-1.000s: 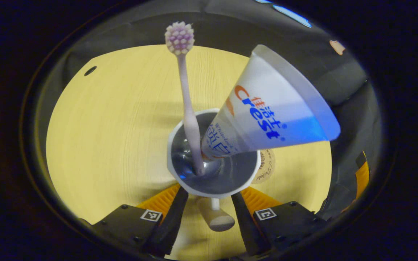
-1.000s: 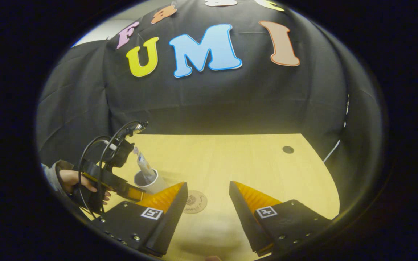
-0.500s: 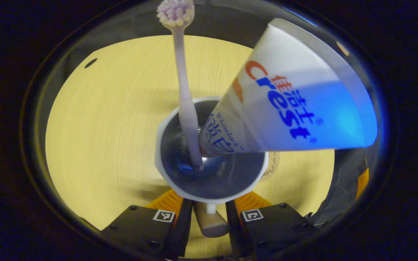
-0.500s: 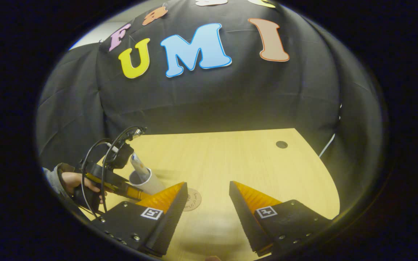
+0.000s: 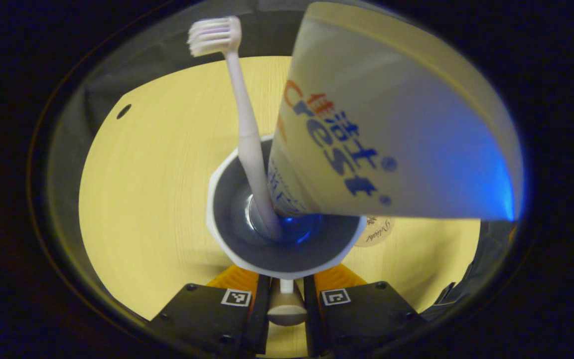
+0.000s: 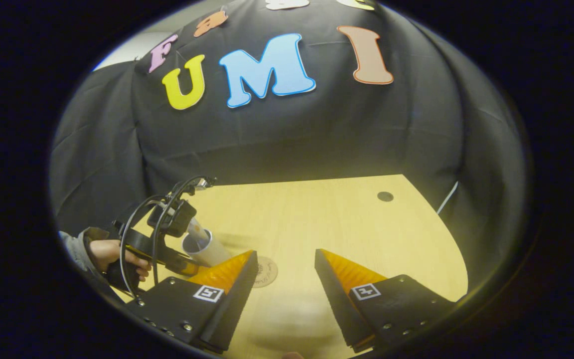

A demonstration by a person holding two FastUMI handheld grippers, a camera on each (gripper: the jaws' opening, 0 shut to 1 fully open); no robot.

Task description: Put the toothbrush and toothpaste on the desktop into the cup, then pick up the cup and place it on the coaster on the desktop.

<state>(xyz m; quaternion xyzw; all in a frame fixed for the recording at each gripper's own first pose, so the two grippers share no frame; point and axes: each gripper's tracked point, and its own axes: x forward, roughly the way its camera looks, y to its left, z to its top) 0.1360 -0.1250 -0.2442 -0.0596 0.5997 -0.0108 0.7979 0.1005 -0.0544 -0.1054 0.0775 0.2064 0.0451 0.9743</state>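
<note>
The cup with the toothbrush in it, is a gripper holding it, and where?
Yes. The left gripper is shut on the cup, pinching its handle between both fingers. The right gripper is open and holds nothing.

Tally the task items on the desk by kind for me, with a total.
Cup: 1
Toothbrush, standing in the cup: 1
Toothpaste tube, standing in the cup: 1
Coaster, on the desk beside the cup: 1
Total: 4
</note>
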